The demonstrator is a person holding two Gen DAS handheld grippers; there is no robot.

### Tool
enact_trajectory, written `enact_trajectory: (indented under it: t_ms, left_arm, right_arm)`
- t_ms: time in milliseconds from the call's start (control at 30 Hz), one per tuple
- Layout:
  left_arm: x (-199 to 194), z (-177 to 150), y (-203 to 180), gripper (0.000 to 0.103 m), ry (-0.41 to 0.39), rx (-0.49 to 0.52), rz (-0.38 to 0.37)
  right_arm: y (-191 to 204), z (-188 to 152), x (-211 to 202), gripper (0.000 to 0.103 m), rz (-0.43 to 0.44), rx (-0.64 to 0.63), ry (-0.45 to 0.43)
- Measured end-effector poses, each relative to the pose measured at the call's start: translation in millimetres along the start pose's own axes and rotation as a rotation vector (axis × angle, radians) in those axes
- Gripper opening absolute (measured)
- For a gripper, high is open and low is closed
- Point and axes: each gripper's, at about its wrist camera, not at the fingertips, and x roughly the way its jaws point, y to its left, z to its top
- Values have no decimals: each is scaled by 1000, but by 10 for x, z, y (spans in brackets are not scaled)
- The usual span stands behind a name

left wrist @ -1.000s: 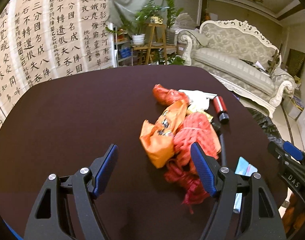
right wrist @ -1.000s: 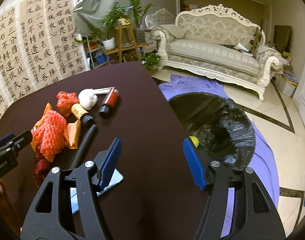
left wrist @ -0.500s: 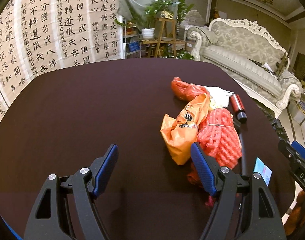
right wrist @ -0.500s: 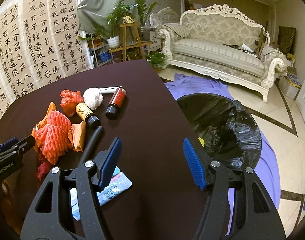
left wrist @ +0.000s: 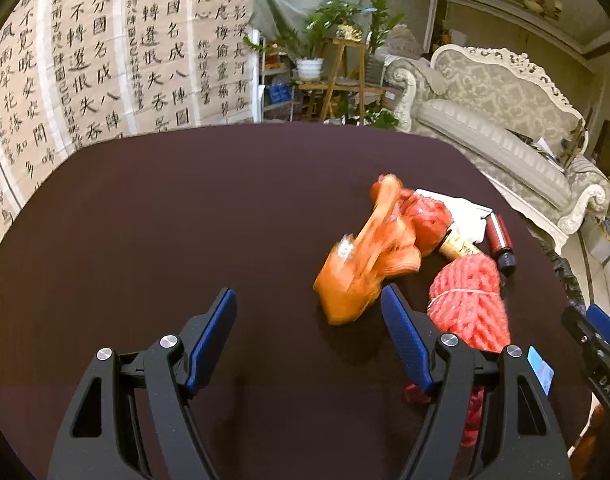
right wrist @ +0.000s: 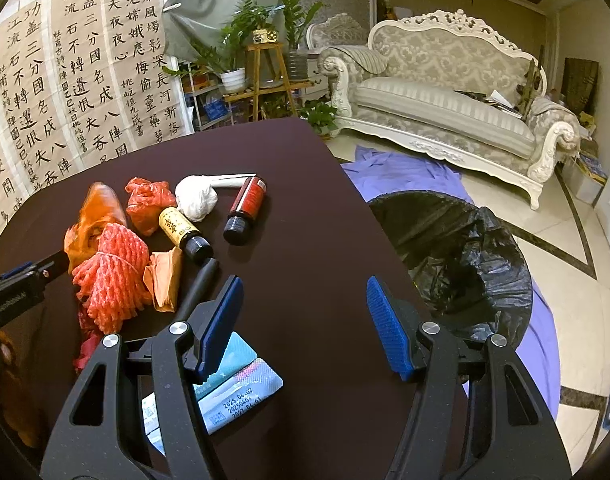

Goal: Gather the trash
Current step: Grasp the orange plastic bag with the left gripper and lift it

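Note:
A pile of trash lies on the dark table point(left wrist: 185, 208). In it are a blurred orange bag point(left wrist: 365, 264), a red foam net point(left wrist: 469, 304), a crumpled red bag point(right wrist: 149, 204), a white tissue point(right wrist: 195, 196), a yellow-label bottle point(right wrist: 181, 232) and a red bottle point(right wrist: 245, 208). My left gripper point(left wrist: 309, 304) is open, its right finger just short of the orange bag, nothing between the jaws. My right gripper point(right wrist: 305, 300) is open over bare table, with a blue-white packet point(right wrist: 233, 384) under its left finger. A black trash bag point(right wrist: 457, 256) gapes beside the table's right edge.
A black tube point(right wrist: 199, 284) and a torn orange paper point(right wrist: 165, 276) lie by the net. Purple cloth point(right wrist: 401, 168) covers the floor under the bag. A pale sofa point(right wrist: 445, 104), plant stand point(right wrist: 265, 72) and calligraphy sheets point(left wrist: 105, 60) stand beyond the table.
The left gripper has moved left across the table, off the foam net. The orange bag has shifted away from the net and shows motion blur. The right gripper has hardly moved.

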Motion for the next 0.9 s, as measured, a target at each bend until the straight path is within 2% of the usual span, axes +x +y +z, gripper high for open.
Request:
enact_trajectory:
  t_ms: [167,367,467,533,567,700,900]
  left_arm:
    - [98,95,-67,73,-9,24,-22]
    - [380,162,-115,74,63,60,-93]
    - [416,152,-103,59,86,59,-113]
    - [412,132,-95,39,92,61,-126]
    - [404,119,-79,35,92,64,-132]
    - [324,92,-61,34,67,70,-132]
    - [124,32,53,33,6,64,-75]
  right_arm:
    - [30,28,27,63,0,-6,6]
    - [77,43,64,63,3,-12,10]
    - [87,57,72,63,3,-12,9]
    - [83,47,68,63,4,-13,9]
    - [91,54,73,63,4,-15,10]
    - [156,67,80,63,10,-26,11]
    - [335,110,45,63,38,-53,0]
